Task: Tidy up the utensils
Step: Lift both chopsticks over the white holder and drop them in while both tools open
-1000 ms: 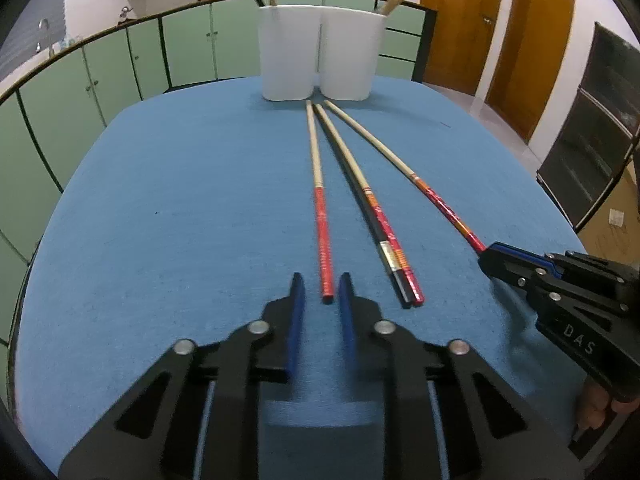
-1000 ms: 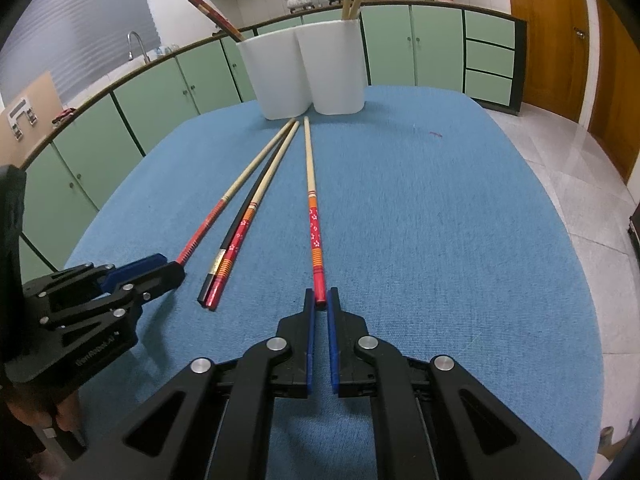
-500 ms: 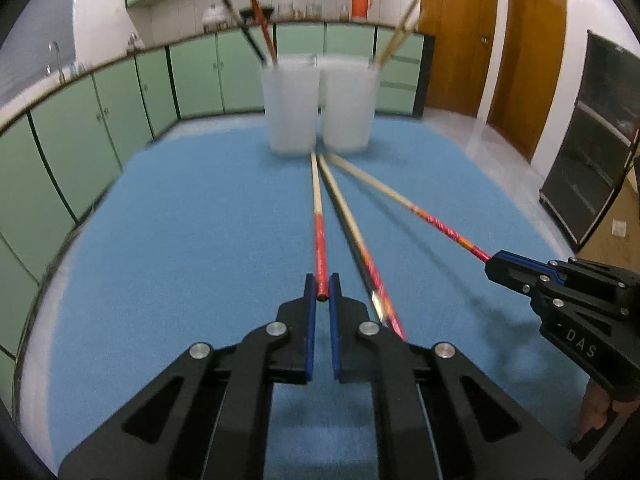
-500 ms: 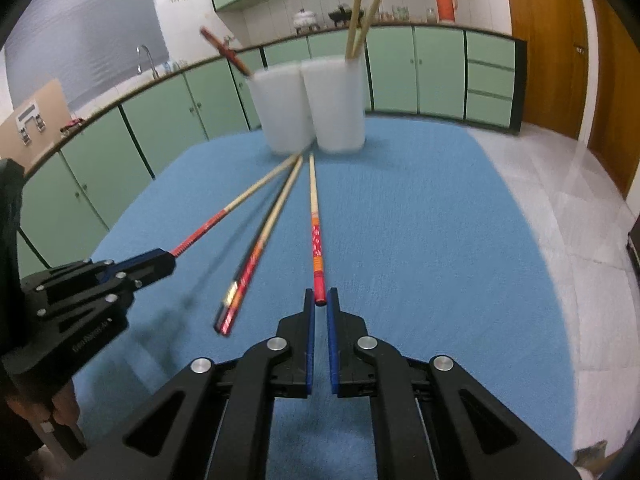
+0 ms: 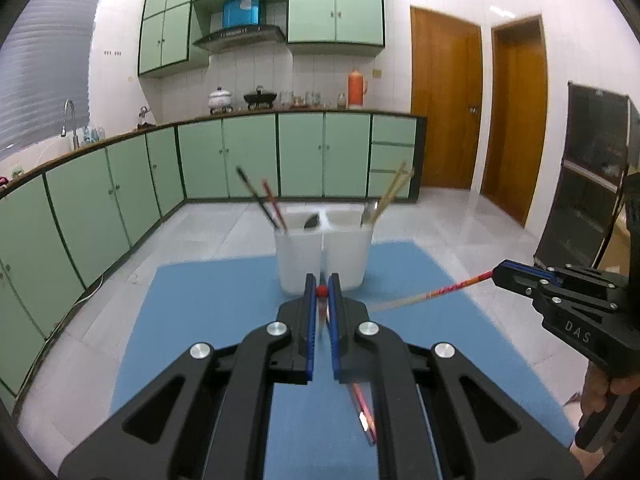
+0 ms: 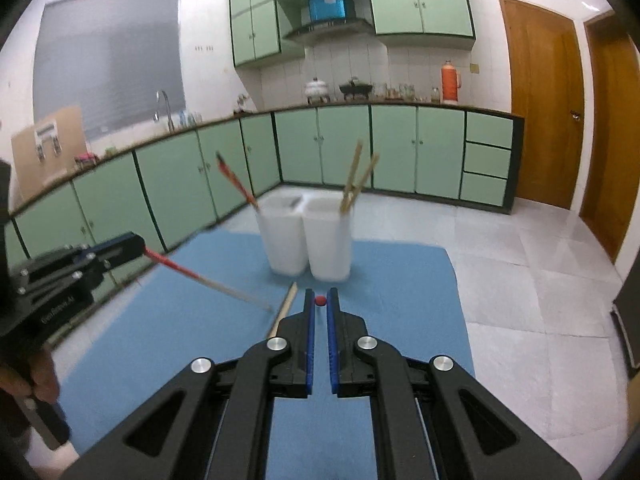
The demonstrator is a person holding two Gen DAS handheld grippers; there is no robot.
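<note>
Both grippers are clenched, each on the red end of one chopstick: the left gripper (image 5: 321, 291) holds its chopstick (image 6: 208, 279) and the right gripper (image 6: 319, 301) holds another chopstick (image 5: 432, 292), both lifted clear of the blue tabletop (image 5: 208, 320), slanting down on the near side of the two white cups (image 5: 324, 256). To do this well I'd raise each stick until it hangs nearly upright, bring its pale tip above a cup's mouth, lower it inside, and only then let go, minding the chopsticks already leaning there.

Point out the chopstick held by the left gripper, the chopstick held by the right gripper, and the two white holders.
left gripper's chopstick (image 6: 200, 276): right wrist view, mid-shaft.
right gripper's chopstick (image 5: 452, 289): left wrist view, red patterned shaft.
white holders (image 6: 328, 246): right wrist view, right holder's front wall.
</note>
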